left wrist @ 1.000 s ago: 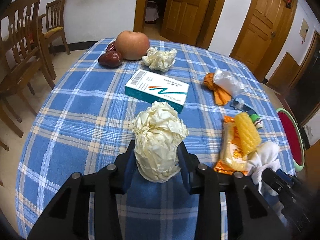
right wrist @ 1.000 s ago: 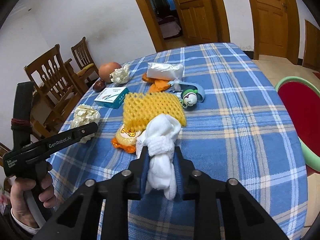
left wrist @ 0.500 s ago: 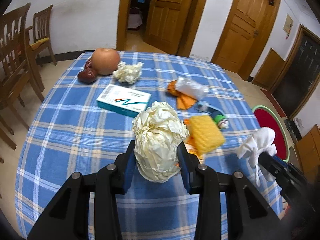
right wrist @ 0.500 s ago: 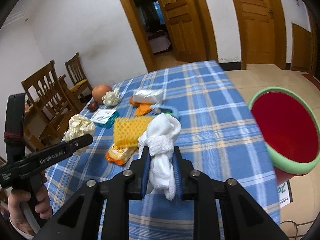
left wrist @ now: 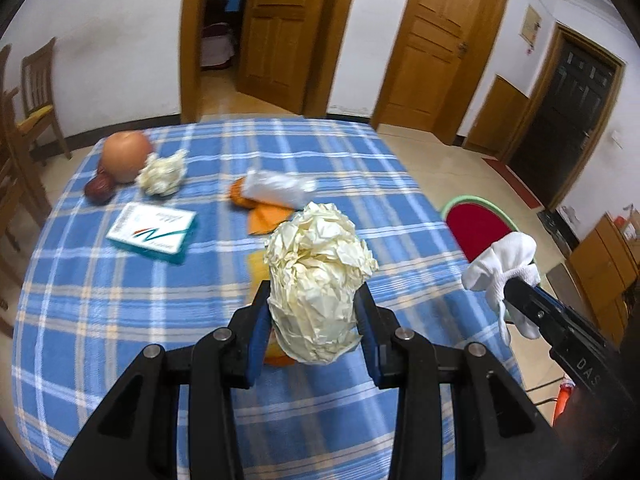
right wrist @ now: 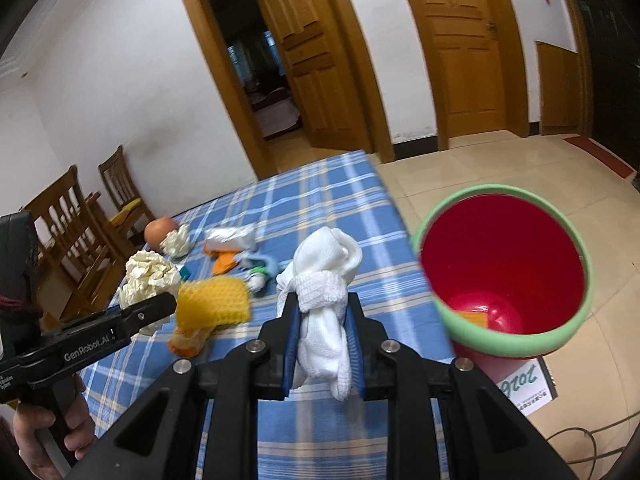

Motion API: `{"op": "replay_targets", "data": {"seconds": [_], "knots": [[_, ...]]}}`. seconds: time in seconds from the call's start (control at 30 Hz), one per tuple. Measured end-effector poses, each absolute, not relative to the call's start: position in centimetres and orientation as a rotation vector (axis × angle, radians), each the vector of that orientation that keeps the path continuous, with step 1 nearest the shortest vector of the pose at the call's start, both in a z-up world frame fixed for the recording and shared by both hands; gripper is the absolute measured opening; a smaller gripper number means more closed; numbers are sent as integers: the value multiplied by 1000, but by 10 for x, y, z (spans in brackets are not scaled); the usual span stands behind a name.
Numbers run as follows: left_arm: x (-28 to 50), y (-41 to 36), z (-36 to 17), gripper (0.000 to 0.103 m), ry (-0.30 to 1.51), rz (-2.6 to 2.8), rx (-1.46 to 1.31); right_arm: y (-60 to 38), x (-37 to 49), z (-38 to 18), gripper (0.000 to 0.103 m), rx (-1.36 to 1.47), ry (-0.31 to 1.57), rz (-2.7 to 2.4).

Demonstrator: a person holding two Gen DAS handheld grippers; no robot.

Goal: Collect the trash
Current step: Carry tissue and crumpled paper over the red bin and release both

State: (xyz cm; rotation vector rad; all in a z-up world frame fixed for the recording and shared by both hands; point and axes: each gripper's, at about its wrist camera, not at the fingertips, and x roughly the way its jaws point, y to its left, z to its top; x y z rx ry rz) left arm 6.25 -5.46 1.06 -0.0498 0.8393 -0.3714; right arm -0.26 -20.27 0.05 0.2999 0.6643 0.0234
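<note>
We list: left gripper (left wrist: 314,332), clamped on a paper ball (left wrist: 318,284), held above the table (left wrist: 100,320). Right gripper (right wrist: 322,332), clamped on a white cloth (right wrist: 326,280), held at the table's edge, beside the red bin (right wrist: 504,272). On the table: box (left wrist: 154,232), apple (left wrist: 126,156), another paper ball (left wrist: 162,172).

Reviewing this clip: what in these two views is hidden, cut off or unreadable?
- Left wrist view: the crumpled paper ball in the left gripper hides most of the yellow foam net and the snack packet beneath it.
- Right wrist view: the white cloth in the right gripper covers the tablecloth behind it.
- Right wrist view: the orange scrap in the red bin is too small to identify.
- Right wrist view: the printed sheet is cut off by the bin, its small print unreadable.
</note>
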Motion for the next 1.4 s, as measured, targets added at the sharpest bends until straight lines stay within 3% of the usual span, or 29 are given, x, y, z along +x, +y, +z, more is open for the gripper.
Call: {"op": "replay_targets", "data": {"seconds": [1.13, 1.4], "knots": [[95, -237, -10, 40, 903, -640, 117, -362, -5, -39, 30, 432, 707, -287], [100, -261, -21, 40, 927, -666, 139, -378, -5, -44, 43, 460, 697, -308]]}}
